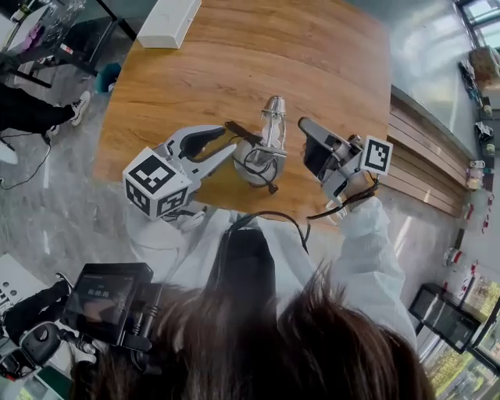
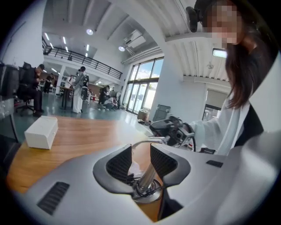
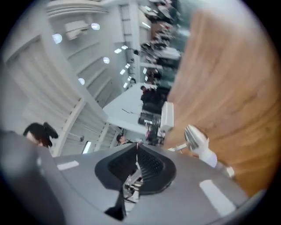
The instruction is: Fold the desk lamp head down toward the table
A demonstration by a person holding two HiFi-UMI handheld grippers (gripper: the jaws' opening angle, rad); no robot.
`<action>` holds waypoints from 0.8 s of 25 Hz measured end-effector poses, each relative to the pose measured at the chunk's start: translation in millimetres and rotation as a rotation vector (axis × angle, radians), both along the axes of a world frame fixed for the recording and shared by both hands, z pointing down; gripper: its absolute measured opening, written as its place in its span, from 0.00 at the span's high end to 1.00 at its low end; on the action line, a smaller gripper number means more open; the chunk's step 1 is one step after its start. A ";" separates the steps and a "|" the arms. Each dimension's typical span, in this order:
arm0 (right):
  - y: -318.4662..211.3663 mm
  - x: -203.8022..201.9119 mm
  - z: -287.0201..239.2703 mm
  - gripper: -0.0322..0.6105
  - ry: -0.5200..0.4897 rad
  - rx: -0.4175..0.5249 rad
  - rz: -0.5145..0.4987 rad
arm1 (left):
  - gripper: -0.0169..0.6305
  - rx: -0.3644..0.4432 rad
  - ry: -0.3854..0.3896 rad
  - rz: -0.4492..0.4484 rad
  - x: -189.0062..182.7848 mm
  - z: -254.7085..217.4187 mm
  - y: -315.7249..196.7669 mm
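Bracing step, by judgement: desk lamp stands at the near edge of the table, head seemingly raised; left gripper gapes round its stem, unclamped; right gripper, clenched empty, must likely reopen to seize the lamp head.

lamp: silver | table: brown wood grain | box: white

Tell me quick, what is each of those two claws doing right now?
Left gripper: open; desk lamp stem shows in the gap, not clamped.
Right gripper: shut, empty.
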State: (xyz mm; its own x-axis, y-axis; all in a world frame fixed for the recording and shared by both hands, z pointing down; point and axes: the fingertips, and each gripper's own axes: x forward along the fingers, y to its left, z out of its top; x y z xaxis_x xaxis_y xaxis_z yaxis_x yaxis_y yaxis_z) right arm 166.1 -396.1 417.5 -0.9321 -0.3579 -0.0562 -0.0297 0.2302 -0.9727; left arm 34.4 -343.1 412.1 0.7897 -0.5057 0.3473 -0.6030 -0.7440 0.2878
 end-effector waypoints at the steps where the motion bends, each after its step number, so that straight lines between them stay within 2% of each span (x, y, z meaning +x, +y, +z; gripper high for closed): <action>1: -2.8 2.9 -19.6 0.95 0.029 0.109 0.058 | 0.77 0.025 -0.010 -0.024 -4.3 -10.0 -7.4; 4: -2.6 -5.1 -80.4 0.95 0.155 0.401 0.170 | 0.81 0.126 -0.060 -0.065 -5.6 -47.6 -25.7; 5: -0.1 -9.4 -97.0 0.95 0.220 0.475 0.204 | 0.86 0.159 -0.063 -0.095 -5.9 -63.2 -30.1; 7: 8.8 -14.7 -123.8 0.95 0.351 0.594 0.283 | 0.97 0.201 0.005 -0.163 -3.7 -97.3 -32.3; 9: 18.7 -15.9 -143.5 0.95 0.440 0.696 0.360 | 0.97 0.218 0.101 -0.195 6.7 -122.8 -29.1; 12: 27.0 -15.1 -161.6 0.95 0.559 0.858 0.463 | 0.97 0.253 0.126 -0.227 26.0 -134.4 -28.4; 15: 33.1 -17.4 -168.1 0.95 0.652 0.938 0.499 | 0.97 0.270 0.126 -0.249 41.0 -136.1 -27.0; 20: 35.7 -15.6 -160.9 0.95 0.786 0.951 0.526 | 0.97 0.282 0.107 -0.245 54.3 -135.5 -21.8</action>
State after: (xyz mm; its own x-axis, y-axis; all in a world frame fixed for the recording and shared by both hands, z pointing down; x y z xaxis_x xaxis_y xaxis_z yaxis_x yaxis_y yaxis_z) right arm 150.5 -360.4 256.6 -0.5969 -0.8023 0.0013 -0.7960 0.5920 -0.1263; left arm 88.7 -365.0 276.6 0.6576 -0.7480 0.0899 -0.7506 -0.6403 0.1630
